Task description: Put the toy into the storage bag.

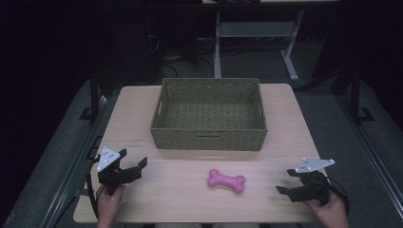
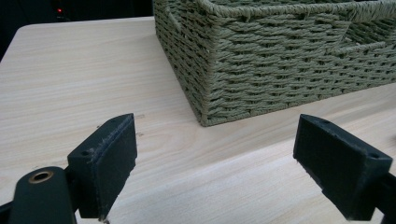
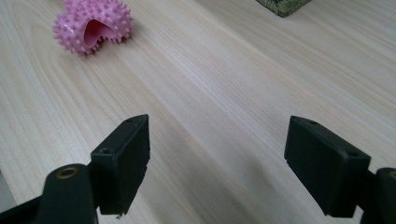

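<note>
While the high view looks down on a pale wooden table, a pink spiked bone lies flat on it near the front edge, about midway between the two grippers and apart from both. Behind the bone, well clear of it, stands a green woven basket, its long side facing the person. The left gripper sits at the table's front left corner, held by a hand that comes in from the bottom, and its jaws point toward the middle of the table and stand apart with nothing between them. The right gripper sits at the front right, held by the other hand, its jaws pointing left toward the bone and likewise spread with nothing in them.

From the left gripper view, the left gripper shows its two black jaws set wide, with bare table between them. The basket rises ahead and to the right, one corner of it turned nearest the jaws but apart from them.

From the right gripper view, the right gripper also has its jaws wide, over bare table. The bone lies at the upper left, one knobby end toward the camera, well ahead of the jaws and to the left of the gap. A corner of the basket shows at the top edge.
</note>
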Action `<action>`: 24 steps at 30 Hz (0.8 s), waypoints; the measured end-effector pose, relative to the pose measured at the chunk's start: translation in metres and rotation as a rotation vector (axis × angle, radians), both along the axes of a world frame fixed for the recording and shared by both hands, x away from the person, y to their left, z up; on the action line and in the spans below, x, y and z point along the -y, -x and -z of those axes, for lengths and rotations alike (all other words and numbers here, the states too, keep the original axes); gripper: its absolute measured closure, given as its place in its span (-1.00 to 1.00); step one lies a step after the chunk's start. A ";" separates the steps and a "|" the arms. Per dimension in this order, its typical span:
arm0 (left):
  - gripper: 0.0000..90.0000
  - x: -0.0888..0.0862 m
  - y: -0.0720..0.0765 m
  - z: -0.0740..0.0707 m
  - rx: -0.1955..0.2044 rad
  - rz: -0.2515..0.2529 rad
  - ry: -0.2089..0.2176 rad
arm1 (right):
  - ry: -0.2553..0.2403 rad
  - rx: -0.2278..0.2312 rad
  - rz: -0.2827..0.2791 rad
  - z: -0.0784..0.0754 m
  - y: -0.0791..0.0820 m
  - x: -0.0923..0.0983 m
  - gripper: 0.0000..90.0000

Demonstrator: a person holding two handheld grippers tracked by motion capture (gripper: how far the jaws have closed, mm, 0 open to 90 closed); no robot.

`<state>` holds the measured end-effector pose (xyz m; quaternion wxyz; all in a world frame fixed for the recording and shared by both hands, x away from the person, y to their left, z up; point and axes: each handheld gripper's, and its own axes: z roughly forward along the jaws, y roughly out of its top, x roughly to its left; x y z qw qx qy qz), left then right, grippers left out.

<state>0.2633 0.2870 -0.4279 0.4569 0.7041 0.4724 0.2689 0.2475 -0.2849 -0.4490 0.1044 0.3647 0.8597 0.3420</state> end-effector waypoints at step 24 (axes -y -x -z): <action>-0.71 -0.005 0.002 -0.001 0.008 -0.013 0.011 | 0.030 -0.040 -0.126 -0.023 -0.012 -0.037 -0.58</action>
